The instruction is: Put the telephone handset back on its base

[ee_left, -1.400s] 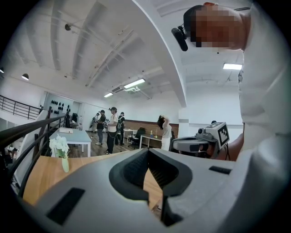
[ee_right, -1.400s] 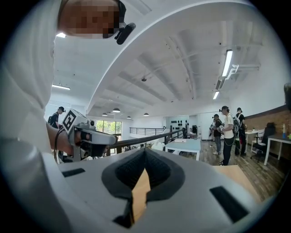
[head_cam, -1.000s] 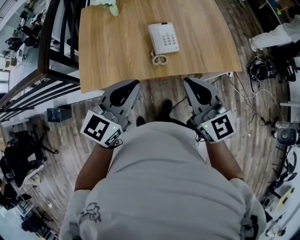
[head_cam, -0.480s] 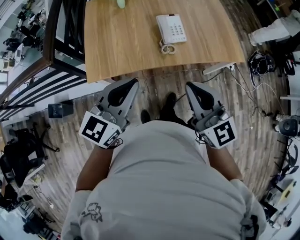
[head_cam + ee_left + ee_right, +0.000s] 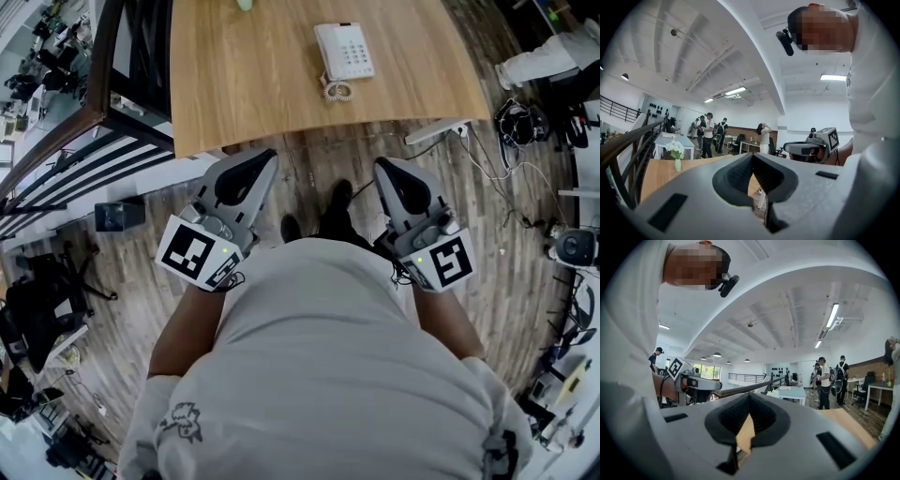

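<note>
Grippers closed and empty, telephone (image 5: 344, 52) well ahead on the table (image 5: 244, 94)

You hold the left gripper (image 5: 268, 156) and right gripper (image 5: 379, 165) at your waist, jaws pressed together with nothing between them. The handset (image 5: 327, 49) seems to lie seated on the base (image 5: 353, 54), with the cord (image 5: 337, 91) coiled in front. Judge the seating from closer: it is too small here to confirm, and neither gripper view shows it.

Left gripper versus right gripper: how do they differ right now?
The left gripper slants toward the head view's right; the right gripper slants toward its left. The left gripper's marker cube shows a different pattern from the right gripper's marker cube. Shared: both are shut, empty, and short of the table.
</note>
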Demonstrator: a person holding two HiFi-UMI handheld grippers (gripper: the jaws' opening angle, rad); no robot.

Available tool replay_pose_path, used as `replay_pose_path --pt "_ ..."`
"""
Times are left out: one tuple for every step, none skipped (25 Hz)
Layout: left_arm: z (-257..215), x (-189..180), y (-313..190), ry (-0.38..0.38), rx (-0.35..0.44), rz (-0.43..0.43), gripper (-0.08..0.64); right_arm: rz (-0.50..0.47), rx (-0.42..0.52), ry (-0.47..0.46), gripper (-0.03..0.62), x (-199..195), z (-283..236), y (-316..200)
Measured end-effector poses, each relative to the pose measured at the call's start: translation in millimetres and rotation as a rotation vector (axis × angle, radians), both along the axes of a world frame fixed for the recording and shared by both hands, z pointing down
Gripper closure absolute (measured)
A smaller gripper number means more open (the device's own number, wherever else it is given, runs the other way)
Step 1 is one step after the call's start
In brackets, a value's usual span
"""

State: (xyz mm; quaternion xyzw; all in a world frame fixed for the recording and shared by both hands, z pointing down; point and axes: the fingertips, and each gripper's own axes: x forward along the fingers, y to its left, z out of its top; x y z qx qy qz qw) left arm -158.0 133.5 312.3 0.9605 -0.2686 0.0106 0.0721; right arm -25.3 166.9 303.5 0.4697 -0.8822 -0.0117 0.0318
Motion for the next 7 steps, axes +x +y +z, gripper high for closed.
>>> replay_pose_path --pt "-0.5 2.8 0.2 0.0 0.0 0.003 0.554 0.0 -0.003 0.002 0.586 2.9 0.3 0.9" --pt "-0.2 4.8 0.3 -0.001 -0.001 0.005 0.554 0.0 -0.007 0.003 0.587 4.9 1.2 1.6" --pt "1.1 5.6 0.4 -0.002 -0.002 0.007 0.554 0.001 -0.01 0.002 0.586 5.5 2.7 2.1" --pt "3.2 4.8 0.4 -0.002 -0.005 0.007 0.554 0.004 -0.013 0.0 0.586 4.8 4.5 2.5" --pt "5.7 2.9 0.4 -0.003 -0.008 0.007 0.554 0.007 -0.015 -0.001 0.586 3.1 6.4 2.8" --pt "8.3 0.3 0.3 -0.003 -0.011 0.007 0.554 0.01 -0.018 -0.002 0.586 1.1 8.4 3.2" --pt "10.9 -2.5 0.2 -0.003 -0.014 0.006 0.554 0.012 -0.02 -0.003 0.587 -1.2 10.5 3.5"
